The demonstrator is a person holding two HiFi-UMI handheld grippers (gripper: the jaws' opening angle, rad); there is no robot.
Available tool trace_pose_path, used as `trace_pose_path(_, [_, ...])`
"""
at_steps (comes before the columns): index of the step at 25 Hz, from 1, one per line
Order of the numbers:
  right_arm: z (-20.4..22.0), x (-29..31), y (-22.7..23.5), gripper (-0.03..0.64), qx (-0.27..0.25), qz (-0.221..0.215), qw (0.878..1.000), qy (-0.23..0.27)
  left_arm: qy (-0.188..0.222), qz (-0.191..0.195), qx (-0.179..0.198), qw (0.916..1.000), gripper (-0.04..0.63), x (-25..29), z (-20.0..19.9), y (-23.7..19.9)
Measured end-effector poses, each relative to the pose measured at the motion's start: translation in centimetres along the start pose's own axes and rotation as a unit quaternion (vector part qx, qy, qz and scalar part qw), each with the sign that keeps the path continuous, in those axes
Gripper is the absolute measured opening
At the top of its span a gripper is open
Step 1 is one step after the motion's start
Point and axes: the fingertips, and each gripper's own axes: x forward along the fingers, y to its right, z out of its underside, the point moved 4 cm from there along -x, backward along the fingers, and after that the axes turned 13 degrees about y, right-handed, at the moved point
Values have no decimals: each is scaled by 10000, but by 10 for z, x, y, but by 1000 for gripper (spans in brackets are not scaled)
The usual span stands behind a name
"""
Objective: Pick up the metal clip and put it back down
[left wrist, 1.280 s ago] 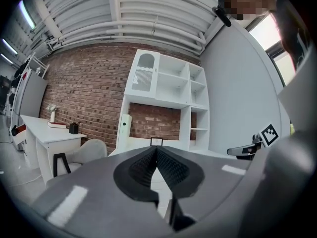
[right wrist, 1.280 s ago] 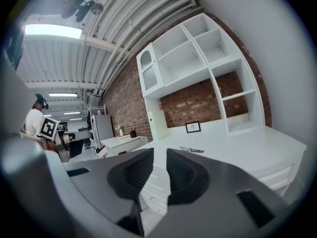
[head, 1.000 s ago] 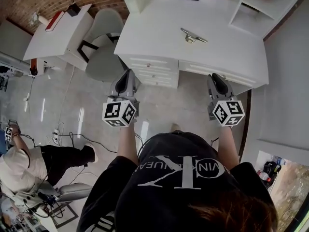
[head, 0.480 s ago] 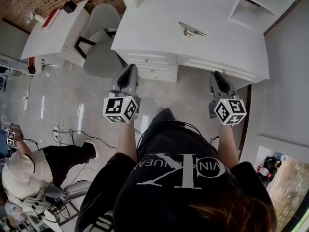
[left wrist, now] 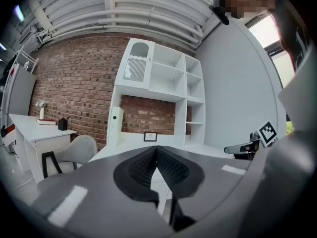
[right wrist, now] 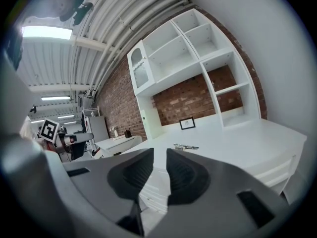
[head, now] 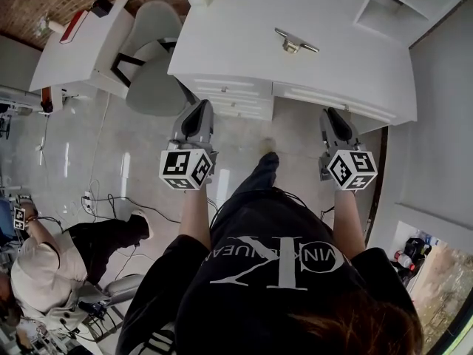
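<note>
Metal clip (head: 295, 43) lies flat on the white surface (head: 236, 50), upper middle of the head view, apparently not yet picked up. Both grippers hang short of its front edge, over the floor (head: 244, 150), likely staged for a reach. Left gripper (head: 200, 109) jaws meet, empty; right gripper (head: 332, 117) jaws stand slightly apart, holding nothing.

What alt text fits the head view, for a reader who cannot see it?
From above, a person in a black T-shirt holds the left tongs and the right tongs short of a white desk, where a metal clip lies untouched. A grey chair stands beside it.
</note>
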Motion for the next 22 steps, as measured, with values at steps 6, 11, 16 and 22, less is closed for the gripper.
trace_pose_path(6, [-5, 26, 4, 41, -103, -70, 9999, -67, 24, 23, -171, 9998, 11, 26, 7, -8])
trace_pose_path(11, [-6, 48, 12, 41, -195, -89, 9996, -199, -9, 97, -286, 9995, 11, 51, 18, -13])
trace_pose_path(16, [0, 70, 23, 41, -252, -107, 9990, -358, -49, 110, -359, 9993, 11, 75, 28, -22])
trace_pose_path(22, [4, 99, 37, 41, -319, -125, 9981, -512, -143, 125, -453, 9988, 11, 105, 40, -33])
